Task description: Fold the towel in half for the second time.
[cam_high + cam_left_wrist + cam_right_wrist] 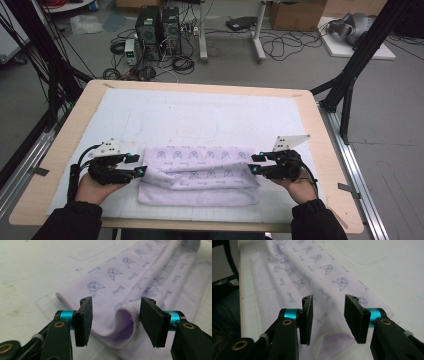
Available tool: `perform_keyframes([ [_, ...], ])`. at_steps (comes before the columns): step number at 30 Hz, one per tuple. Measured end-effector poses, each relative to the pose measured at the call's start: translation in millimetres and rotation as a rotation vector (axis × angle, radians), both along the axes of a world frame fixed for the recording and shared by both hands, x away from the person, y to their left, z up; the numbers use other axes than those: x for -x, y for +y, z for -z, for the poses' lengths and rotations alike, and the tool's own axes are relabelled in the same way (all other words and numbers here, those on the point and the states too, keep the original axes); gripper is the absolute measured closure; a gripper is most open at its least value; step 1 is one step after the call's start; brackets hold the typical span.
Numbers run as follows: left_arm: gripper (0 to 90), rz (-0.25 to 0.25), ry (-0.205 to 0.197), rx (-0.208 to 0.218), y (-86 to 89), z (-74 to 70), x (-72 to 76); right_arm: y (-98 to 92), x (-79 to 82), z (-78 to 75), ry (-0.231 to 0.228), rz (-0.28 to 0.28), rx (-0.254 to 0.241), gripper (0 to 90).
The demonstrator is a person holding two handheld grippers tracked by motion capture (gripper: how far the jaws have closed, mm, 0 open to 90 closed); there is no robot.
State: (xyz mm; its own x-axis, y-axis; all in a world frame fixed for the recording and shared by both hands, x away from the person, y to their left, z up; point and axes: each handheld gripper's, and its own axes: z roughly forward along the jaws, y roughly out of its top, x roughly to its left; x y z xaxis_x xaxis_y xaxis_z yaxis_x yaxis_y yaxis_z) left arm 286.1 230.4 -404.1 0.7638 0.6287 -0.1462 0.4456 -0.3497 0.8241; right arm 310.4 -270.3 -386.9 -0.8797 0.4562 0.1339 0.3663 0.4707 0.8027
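A lilac towel printed with small cat faces lies folded into a long band on the white mat near the front of the table. My left gripper sits at the towel's left end, jaws open. In the left gripper view the towel curls up in a fold between the jaws of the left gripper, and the pads stand clear of it. My right gripper is at the right end, also open. Its jaws straddle the towel's hem without pressing on it.
The mat covers most of the wooden tabletop, with bare mat behind the towel. Black frame posts stand at both back corners. On the floor beyond are computer towers, cables and boxes. The person's dark sleeves come in at the front edge.
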Motion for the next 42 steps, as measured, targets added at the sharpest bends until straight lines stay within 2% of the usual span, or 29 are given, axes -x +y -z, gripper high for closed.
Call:
perform_keyframes([
  [3, 44.0, 0.050, 0.016, 0.006, -5.8, 3.0, 3.7, 12.8, -0.8, 6.5, 0.000, -0.038, 0.050, 54.8],
  [6, 45.8, 0.068, 0.018, -0.009, -6.4, 4.1, 9.5, 19.3, -0.8, 16.2, 0.023, -0.063, 0.088, 57.6],
  [8, 51.2, 0.085, 0.024, -0.032, -7.0, 5.5, 11.5, 20.9, -1.0, 22.1, 0.018, -0.044, 0.123, 59.7],
  [9, 53.6, 0.087, 0.026, -0.042, -7.6, 6.4, 12.0, 20.5, -3.3, 24.9, 0.035, -0.031, 0.141, 63.0],
  [10, 64.5, 0.097, 0.025, -0.060, -8.1, 8.4, 12.7, 20.2, -4.2, 26.0, 0.047, -0.030, 0.146, 70.5],
  [11, 71.4, 0.099, 0.028, -0.070, -8.4, 10.0, 12.4, 19.8, -4.9, 26.7, 0.037, -0.032, 0.173, 72.9],
  [14, 76.6, 0.103, 0.048, -0.110, -7.1, 17.5, 12.0, 17.1, -7.9, 28.2, 0.058, -0.019, 0.174, 76.7],
  [15, 76.6, 0.103, 0.061, -0.121, -5.1, 20.2, 12.0, 15.4, -8.8, 28.7, 0.056, -0.001, 0.187, 76.5],
  [16, 75.1, 0.098, 0.064, -0.127, -2.7, 20.9, 12.4, 12.6, -9.7, 28.6, 0.065, 0.003, 0.176, 75.0],
  [18, 68.1, 0.093, 0.066, -0.122, 2.3, 18.9, 13.2, 10.6, -6.8, 25.2, 0.038, 0.006, 0.161, 72.9],
  [22, 60.1, 0.085, 0.042, -0.074, 7.9, 1.8, 14.6, 10.2, 2.9, 12.5, -0.028, -0.010, 0.129, 72.2],
  [25, 59.8, 0.089, 0.014, -0.051, 4.7, -11.2, 14.1, 13.1, 8.4, 3.9, -0.071, -0.012, 0.115, 71.6],
  [27, 62.2, 0.094, 0.005, -0.053, 0.3, -14.3, 12.0, 15.3, 10.6, -2.2, -0.089, -0.022, 0.099, 70.8],
  [29, 67.5, 0.101, 0.005, -0.058, -4.7, -12.6, 9.6, 18.6, 12.0, -5.7, -0.103, -0.038, 0.093, 70.7],
  [31, 69.9, 0.106, 0.018, -0.062, -9.5, -7.0, 6.8, 20.4, 12.9, -7.5, -0.121, -0.036, 0.110, 70.9],
  [35, 78.4, 0.123, 0.058, -0.089, -16.5, 8.5, 3.8, 15.9, 10.7, -4.0, -0.095, -0.050, 0.085, 73.0],
  [39, 78.0, 0.129, 0.088, -0.139, -15.9, 20.9, 3.0, 24.6, 11.4, 11.9, -0.077, -0.084, 0.134, 72.8],
  [40, 76.7, 0.125, 0.094, -0.140, -15.1, 22.6, 3.0, 25.9, 11.0, 14.9, -0.077, -0.086, 0.149, 72.6],
  [42, 72.1, 0.123, 0.100, -0.149, -15.1, 24.4, 2.7, 27.9, 6.7, 21.8, -0.049, -0.082, 0.185, 71.4],
])
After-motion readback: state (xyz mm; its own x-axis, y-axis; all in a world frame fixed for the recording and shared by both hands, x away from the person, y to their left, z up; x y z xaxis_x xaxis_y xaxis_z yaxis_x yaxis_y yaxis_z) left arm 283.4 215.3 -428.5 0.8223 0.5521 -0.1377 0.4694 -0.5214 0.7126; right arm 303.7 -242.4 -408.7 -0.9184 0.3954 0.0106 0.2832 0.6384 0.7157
